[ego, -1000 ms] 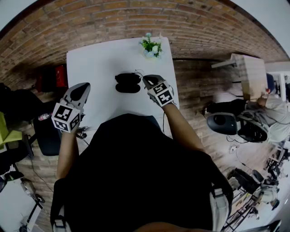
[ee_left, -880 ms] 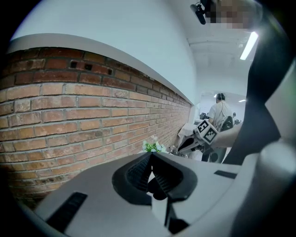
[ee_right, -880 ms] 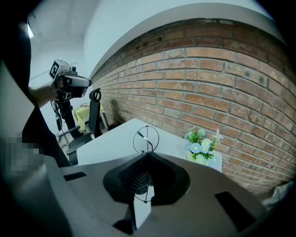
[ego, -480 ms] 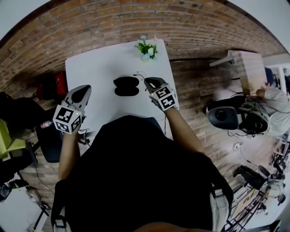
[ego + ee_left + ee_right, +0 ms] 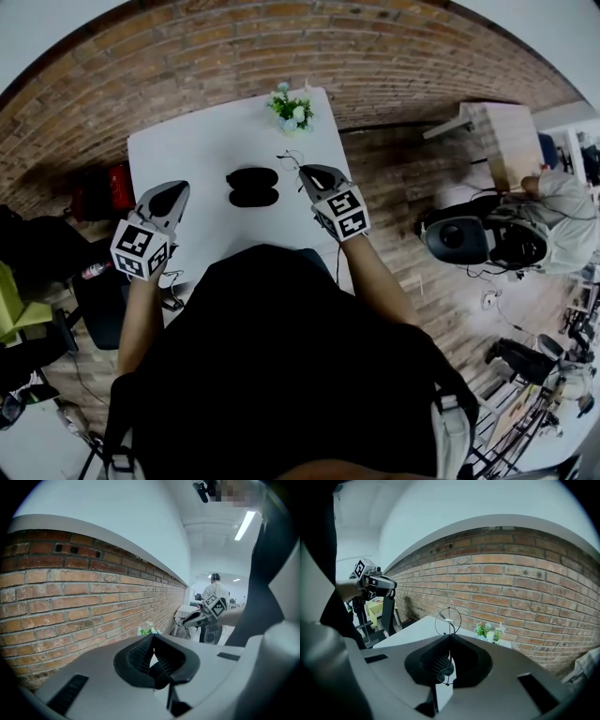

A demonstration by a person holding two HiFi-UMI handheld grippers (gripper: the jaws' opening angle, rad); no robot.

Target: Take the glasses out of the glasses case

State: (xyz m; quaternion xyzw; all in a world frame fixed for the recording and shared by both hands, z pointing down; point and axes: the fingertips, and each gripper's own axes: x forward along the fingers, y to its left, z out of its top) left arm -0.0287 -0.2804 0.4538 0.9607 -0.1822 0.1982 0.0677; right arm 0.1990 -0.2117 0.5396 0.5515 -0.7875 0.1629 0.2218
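Observation:
The black glasses case (image 5: 252,187) lies open on the white table (image 5: 202,150), its two halves side by side. To its right my right gripper (image 5: 307,172) is shut on the thin wire-framed glasses (image 5: 289,159). In the right gripper view, one round lens of the glasses (image 5: 448,619) stands up above the closed jaws of the right gripper (image 5: 450,638). My left gripper (image 5: 167,197) hovers over the table's left edge, apart from the case. In the left gripper view, the left gripper (image 5: 153,645) is shut with nothing in it.
A small potted plant (image 5: 291,107) stands at the table's far edge, against the brick wall (image 5: 281,47). A dark chair (image 5: 94,281) and a red object (image 5: 111,183) are left of the table. A person (image 5: 555,217) sits by an office chair (image 5: 464,240) at right.
The head view has drifted, so the table sits further left. My right gripper, still holding the glasses, stands a little farther from the case. The left gripper has barely moved.

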